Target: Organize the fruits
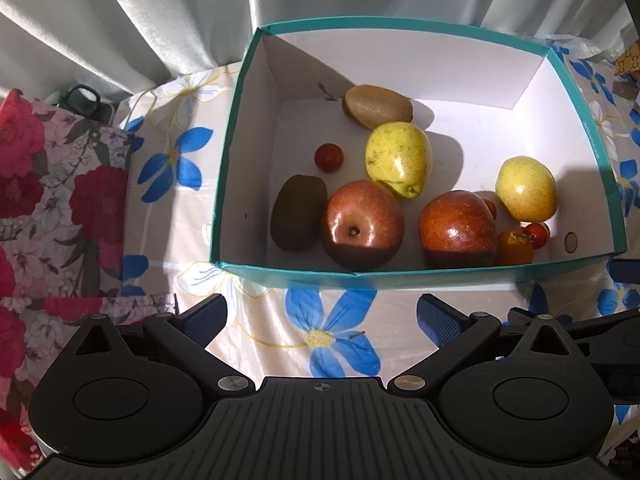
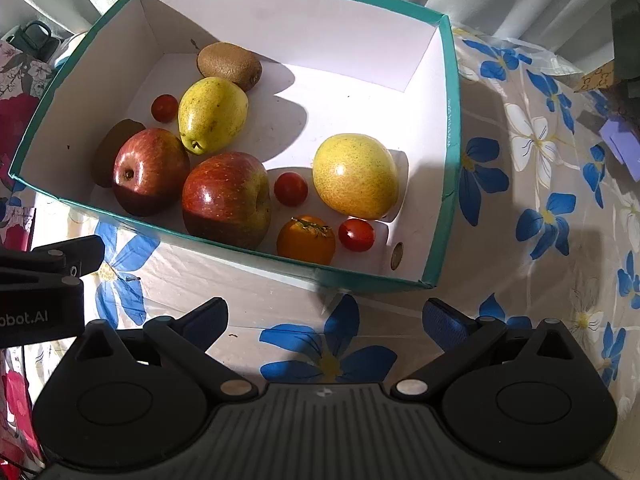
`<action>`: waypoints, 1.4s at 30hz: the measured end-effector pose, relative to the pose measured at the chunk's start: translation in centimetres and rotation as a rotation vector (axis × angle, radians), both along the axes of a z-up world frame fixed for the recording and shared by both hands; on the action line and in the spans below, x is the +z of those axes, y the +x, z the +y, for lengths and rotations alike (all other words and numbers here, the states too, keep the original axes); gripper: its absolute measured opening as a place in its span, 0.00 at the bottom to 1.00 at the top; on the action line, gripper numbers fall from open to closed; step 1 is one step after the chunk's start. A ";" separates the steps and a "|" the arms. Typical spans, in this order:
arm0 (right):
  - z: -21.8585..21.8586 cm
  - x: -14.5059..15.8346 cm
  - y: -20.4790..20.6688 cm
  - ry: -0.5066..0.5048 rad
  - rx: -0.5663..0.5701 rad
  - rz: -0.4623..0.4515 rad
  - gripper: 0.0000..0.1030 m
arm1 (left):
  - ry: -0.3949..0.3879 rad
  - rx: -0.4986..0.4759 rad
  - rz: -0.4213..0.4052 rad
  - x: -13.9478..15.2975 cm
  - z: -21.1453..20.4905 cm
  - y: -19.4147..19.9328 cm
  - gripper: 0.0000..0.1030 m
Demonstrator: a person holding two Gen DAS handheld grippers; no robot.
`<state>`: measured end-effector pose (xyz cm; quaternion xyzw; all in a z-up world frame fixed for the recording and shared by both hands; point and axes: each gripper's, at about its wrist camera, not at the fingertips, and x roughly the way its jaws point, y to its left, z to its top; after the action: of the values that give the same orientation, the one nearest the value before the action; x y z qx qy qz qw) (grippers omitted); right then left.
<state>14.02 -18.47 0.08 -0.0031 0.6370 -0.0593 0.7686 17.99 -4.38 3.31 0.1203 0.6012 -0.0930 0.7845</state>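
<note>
A teal box [image 1: 420, 270] [image 2: 236, 246] with a white inside holds the fruit: two red apples [image 1: 362, 224] [image 2: 226, 198], two yellow pears [image 1: 398, 156] [image 2: 354, 176], two kiwis [image 1: 378, 106] [image 2: 228, 64], an orange persimmon [image 2: 306, 240] and small red tomatoes [image 1: 328, 157] [image 2: 356, 234]. My left gripper [image 1: 322, 316] is open and empty, just in front of the box's near wall. My right gripper [image 2: 326, 320] is open and empty, in front of the box's near right part. The left gripper's finger [image 2: 76, 258] shows at the left of the right wrist view.
The box stands on a tablecloth [image 1: 332, 336] with blue and white flowers. A red floral cloth [image 1: 52, 208] lies to the left. White curtains [image 1: 140, 20] hang behind. Small items [image 2: 620, 140] sit at the far right of the table.
</note>
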 end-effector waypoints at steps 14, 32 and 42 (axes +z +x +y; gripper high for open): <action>-0.1 -0.1 0.7 0.010 0.012 0.009 1.00 | -0.004 -0.009 0.029 -0.8 -0.4 0.7 1.00; 0.0 0.0 0.7 0.002 0.021 0.007 1.00 | -0.002 -0.018 0.042 -1.3 -0.5 0.9 1.00; 0.2 0.2 0.4 -0.005 0.020 -0.008 1.00 | -0.003 -0.031 0.016 -1.1 -0.6 0.7 1.00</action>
<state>14.40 -18.26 0.32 -0.0112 0.6338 -0.0529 0.7716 18.67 -5.00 2.26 0.1280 0.6055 -0.1070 0.7781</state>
